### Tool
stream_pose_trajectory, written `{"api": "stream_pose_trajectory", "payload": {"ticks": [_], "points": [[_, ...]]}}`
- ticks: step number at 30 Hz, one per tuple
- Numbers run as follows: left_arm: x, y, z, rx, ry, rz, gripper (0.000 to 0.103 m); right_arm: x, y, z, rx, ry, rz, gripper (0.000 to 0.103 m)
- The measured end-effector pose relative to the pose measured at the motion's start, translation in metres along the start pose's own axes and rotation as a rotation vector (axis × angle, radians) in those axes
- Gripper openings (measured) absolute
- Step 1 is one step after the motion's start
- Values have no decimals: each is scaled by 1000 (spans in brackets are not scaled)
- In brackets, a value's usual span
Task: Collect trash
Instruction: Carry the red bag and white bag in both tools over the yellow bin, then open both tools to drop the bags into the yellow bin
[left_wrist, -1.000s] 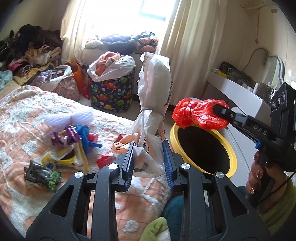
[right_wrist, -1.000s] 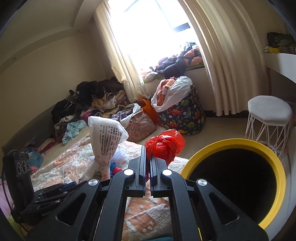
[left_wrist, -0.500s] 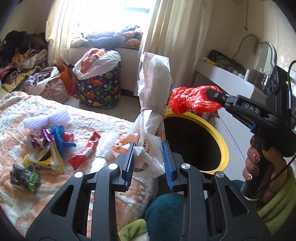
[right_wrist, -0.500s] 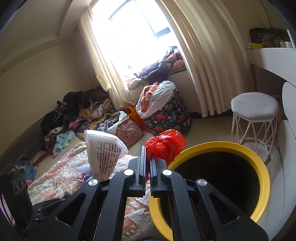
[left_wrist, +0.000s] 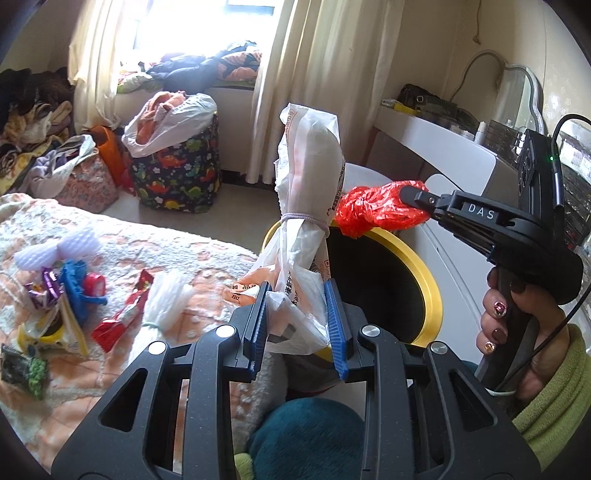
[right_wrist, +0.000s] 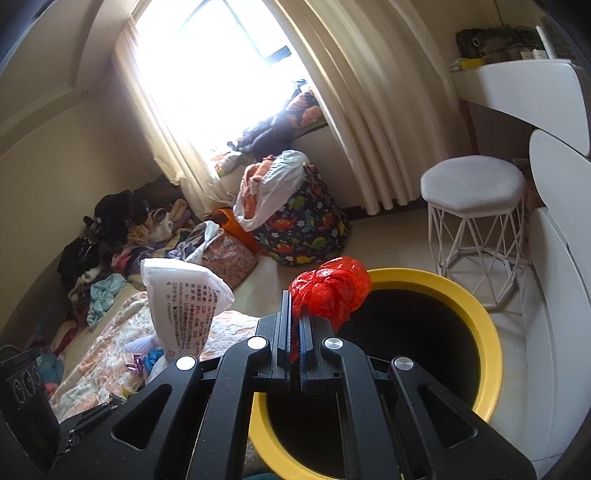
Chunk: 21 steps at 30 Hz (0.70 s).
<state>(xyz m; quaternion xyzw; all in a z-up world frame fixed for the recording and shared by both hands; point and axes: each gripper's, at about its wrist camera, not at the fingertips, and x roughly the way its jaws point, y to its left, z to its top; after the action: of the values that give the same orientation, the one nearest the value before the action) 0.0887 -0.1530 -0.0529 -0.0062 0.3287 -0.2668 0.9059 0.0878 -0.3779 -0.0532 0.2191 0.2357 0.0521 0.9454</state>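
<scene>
Left gripper (left_wrist: 298, 325) closed partway on the bunched bottom of a white plastic bag (left_wrist: 310, 177), blue pads (left_wrist: 336, 328) pressing into the plastic from both sides. Bag standing tall and upright above the fingers, tied around its waist with a pale band (left_wrist: 304, 219), printed text on its side.

Right gripper (right_wrist: 295, 334) clamped nearly flat on the tail of a crumpled red plastic bag (right_wrist: 330, 290), only a thin sliver between the jaws. Red bag sticking out past the fingertips, held over the far left rim of the yellow bin (right_wrist: 491, 332), black inside. Seen from the left wrist, red bag just to the right of the white bag, above the bin's far edge, with a hand (left_wrist: 517, 325) wrapped round the right gripper's handle.

On the bedspread (left_wrist: 155, 240) to the left, loose wrappers (left_wrist: 122, 317) and scraps lying scattered, well apart from both bags. Far off, a dinosaur-print hamper (right_wrist: 303, 229) near the curtains; a white stool (right_wrist: 476, 192) beyond the bin on the right.
</scene>
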Motion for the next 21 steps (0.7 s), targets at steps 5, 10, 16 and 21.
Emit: {"api": "stream_pose_trajectory", "payload": {"ticks": [5, 10, 16, 21], "points": [[17, -4, 5, -5, 25, -9, 22, 6, -18, 0, 52, 38, -36, 3], [35, -11, 6, 5, 50, -11, 23, 11, -34, -2, 103, 80, -66, 3], [54, -21, 8, 25, 78, -26, 26, 18, -45, -5, 143, 117, -73, 7], [57, -8, 7, -54, 52, -1, 71, 20, -52, -6, 176, 113, -102, 49]]}}
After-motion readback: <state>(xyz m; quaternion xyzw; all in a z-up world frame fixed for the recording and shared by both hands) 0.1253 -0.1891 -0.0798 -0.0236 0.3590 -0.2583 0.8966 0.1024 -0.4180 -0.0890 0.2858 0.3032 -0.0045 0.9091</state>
